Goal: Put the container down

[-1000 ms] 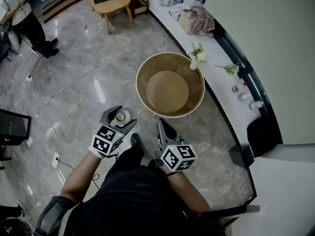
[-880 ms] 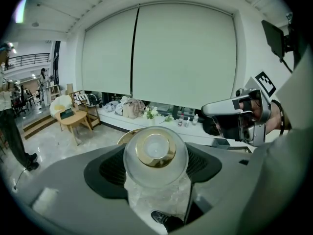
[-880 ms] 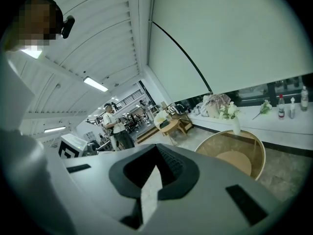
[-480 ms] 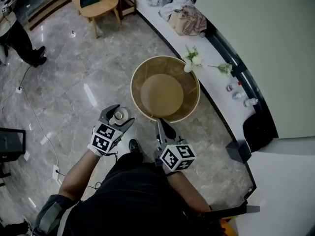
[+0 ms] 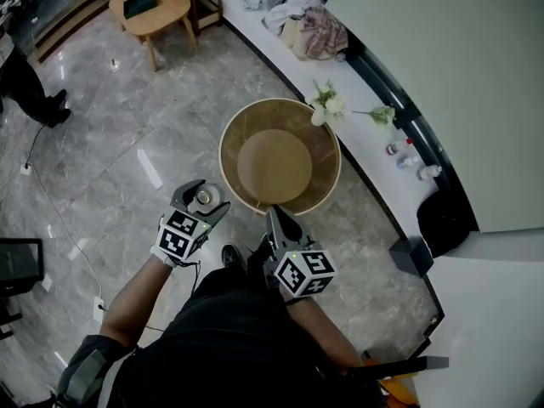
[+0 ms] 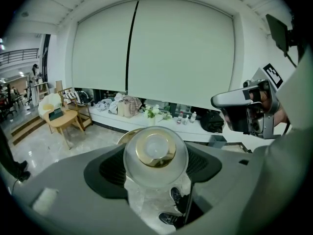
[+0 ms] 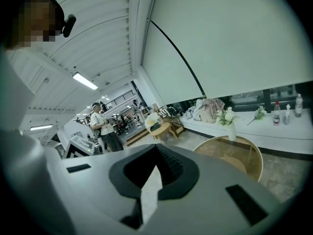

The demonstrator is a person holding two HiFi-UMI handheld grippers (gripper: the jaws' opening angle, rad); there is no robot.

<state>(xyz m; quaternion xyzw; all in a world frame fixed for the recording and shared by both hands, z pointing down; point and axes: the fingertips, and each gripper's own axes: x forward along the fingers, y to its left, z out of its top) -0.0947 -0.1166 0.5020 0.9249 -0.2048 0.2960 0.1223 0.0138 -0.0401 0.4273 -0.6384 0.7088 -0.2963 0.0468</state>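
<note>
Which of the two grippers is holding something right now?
The left gripper, clamped on the small clear round container with a gold top; the right gripper is closed on nothing.

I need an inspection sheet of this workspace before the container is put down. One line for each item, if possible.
Surface: round wooden table with a raised rim, top bare; grey marble floor under it.
Job's things: clear container, gold at one end, held in the air, not yet put down.
Clutter: nothing seen on the round wooden table.
Grippers: left gripper, jaws shut on the container; right gripper, jaws together, nothing between them, near the table's rim.
Cables: one thin cable lies on the floor at the left.
Surroundings: white ledge with flower vase, small bottles, clothes; black bag; a person far left.
</note>
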